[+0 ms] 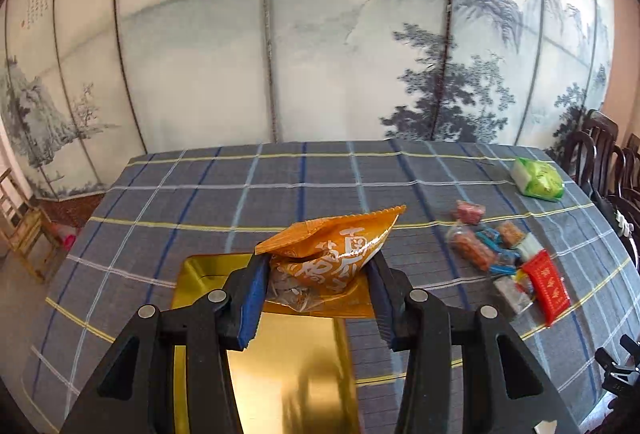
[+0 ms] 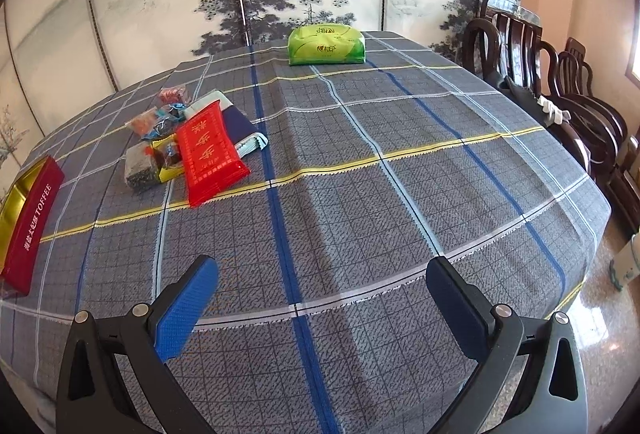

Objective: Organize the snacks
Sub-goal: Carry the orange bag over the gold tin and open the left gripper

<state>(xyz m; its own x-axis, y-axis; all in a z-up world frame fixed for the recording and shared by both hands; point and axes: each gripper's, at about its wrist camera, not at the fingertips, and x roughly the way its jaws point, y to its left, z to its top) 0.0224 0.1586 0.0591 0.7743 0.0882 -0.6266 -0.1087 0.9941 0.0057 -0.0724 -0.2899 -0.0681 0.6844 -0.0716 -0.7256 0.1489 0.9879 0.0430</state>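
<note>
Clamped between the two blue-padded fingers of the left gripper [image 1: 316, 290] is an orange snack bag [image 1: 332, 254], its jaws drawn in tight against the bag's sides so that the foil is creasing and its sealed top edge is tilting up toward the right. Below the bag, a gold-lined tin [image 1: 288, 366] is sitting on the checked tablecloth [image 1: 200, 202], and the bag is hanging over the tin's far part; whether its bottom is touching the gold surface is hard to tell, since the fingers are hiding that edge. Off to the right of the held bag, well apart from it, a pile of small wrapped snacks [image 1: 488, 246] is lying beside a red packet [image 1: 546, 286], and a green tissue pack [image 1: 538, 178] is resting near the table's far right edge. Over on the other side, the right gripper [image 2: 320, 294] is hovering above bare cloth with its jaws spread wide and nothing between them. From its view the red packet [image 2: 210, 154] is lying to the left ahead, touching the small sweets, the tin's red wall marked TOFFEE [image 2: 34, 222] is standing at the far left, and the green pack [image 2: 326, 44] is sitting at the far side.
</note>
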